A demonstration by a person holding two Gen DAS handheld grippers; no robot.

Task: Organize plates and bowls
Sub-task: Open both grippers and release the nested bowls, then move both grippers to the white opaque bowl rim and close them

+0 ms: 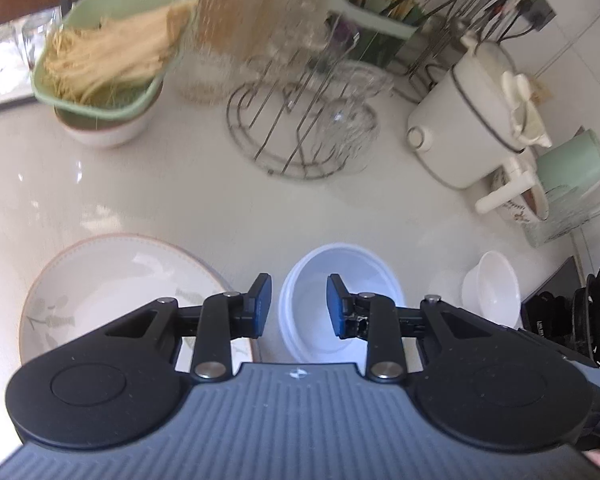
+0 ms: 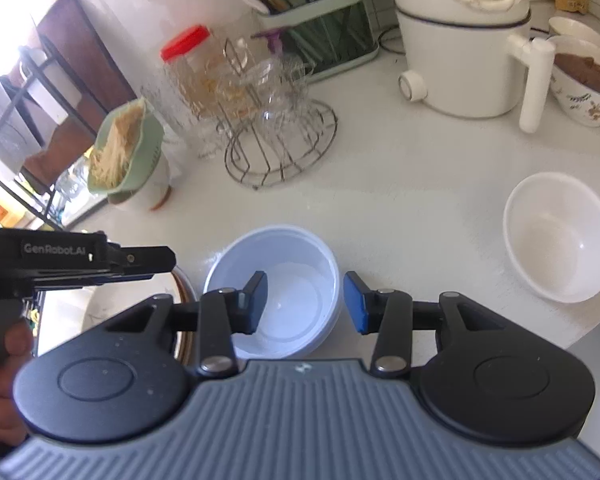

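The left gripper (image 1: 298, 305) hangs over the pale surface (image 1: 204, 200) with its blue pads apart and nothing between them. Directly beneath its tips sits a bluish-white bowl (image 1: 340, 276), empty, apparently nested on another of the same kind. Just left of this gripper lies a wide plate (image 1: 112, 280) with a leaf pattern, also empty. To the right of the tips stands a small white bowl (image 1: 494, 286), tilted and empty.

The right gripper (image 2: 305, 302) has its pads apart as well, clamped on nothing; the same bluish-white bowl (image 2: 288, 256) lies below, its right rim between the pads but untouched. Well to the right of it rests a white bowl (image 2: 560, 236), upright and empty.

Ahead of both grippers, a green basket (image 1: 100, 52) holds pale dried strands and sits on a white bowl. Beyond stand a wire rack (image 1: 296, 128) bearing clear glassware, a red-lidded jar (image 2: 188, 68), a green holder of chopsticks (image 2: 320, 16), a white lidded pot (image 2: 460, 52), and a patterned bowl (image 2: 584, 84) holding brown contents.
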